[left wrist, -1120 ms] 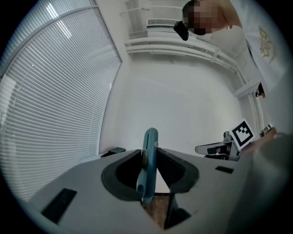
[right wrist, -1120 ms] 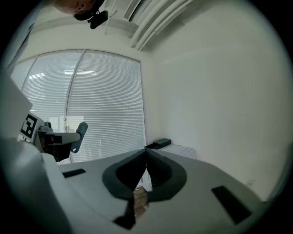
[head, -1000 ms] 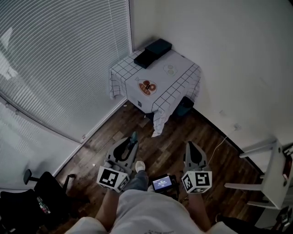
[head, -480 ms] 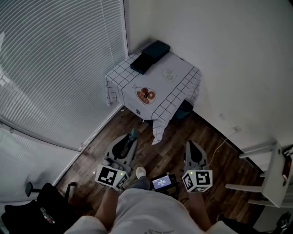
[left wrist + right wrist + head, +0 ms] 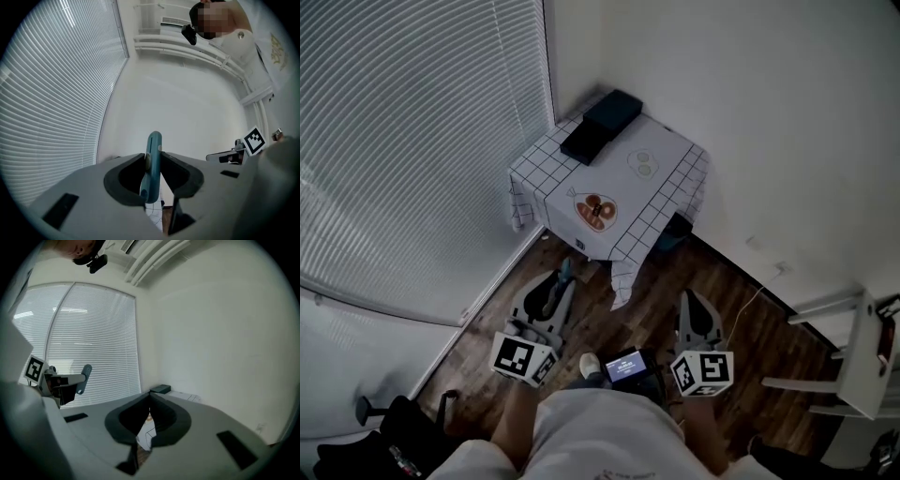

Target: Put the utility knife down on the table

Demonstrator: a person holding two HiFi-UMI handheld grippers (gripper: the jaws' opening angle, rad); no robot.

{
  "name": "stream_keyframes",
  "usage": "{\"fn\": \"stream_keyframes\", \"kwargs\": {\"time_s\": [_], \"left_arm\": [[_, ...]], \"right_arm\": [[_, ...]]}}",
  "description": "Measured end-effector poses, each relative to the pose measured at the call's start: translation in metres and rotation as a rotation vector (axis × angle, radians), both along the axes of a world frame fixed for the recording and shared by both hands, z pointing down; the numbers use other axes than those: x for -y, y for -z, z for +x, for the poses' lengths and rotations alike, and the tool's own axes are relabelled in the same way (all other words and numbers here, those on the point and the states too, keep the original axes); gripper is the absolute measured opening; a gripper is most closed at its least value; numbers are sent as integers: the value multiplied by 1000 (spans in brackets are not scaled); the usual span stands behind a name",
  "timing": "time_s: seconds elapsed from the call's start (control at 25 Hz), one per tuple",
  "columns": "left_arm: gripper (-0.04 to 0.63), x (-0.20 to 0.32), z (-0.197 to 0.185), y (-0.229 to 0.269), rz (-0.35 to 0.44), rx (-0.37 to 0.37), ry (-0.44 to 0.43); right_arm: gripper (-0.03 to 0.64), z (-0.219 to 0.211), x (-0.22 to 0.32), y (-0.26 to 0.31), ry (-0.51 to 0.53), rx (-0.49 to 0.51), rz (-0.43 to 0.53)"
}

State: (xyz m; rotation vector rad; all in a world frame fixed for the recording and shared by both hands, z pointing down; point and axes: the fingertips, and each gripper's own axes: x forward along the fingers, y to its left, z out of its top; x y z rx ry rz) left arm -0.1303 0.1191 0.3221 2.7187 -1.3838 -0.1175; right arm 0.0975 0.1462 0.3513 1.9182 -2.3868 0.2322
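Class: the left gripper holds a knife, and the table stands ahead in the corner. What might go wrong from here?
1. The knife pokes well past the tips of the left gripper, so it might tilt or slip before reaching the table.
2. The cloth hangs loose over the table's edge, and a gripper may snag it.

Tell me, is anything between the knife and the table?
Nothing visible is. The left gripper holds the knife, and only floor lies between it and the table. Dark boxes sit at its far corner.
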Motion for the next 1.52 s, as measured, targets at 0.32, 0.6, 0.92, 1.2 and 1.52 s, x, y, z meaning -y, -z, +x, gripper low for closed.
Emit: {"fn": "stream_keyframes", "kwargs": {"time_s": [0.32, 0.6, 0.92, 1.2, 1.52], "left_arm": [[109, 31, 7, -2, -3, 4, -27], [109, 78, 6, 1, 2, 10, -2], [109, 143, 5, 4, -5, 27, 58], [109, 190, 9, 13, -2, 33, 98], [109, 242, 29, 9, 0, 32, 107]], "right_arm": [[6, 0, 32, 7, -2, 18, 21], [8, -3, 87, 16, 24, 21, 67], [8, 2, 161, 28, 62, 43, 89], [8, 0, 220, 31, 139, 6, 103], [6, 28, 266, 26, 137, 8, 92]]}}
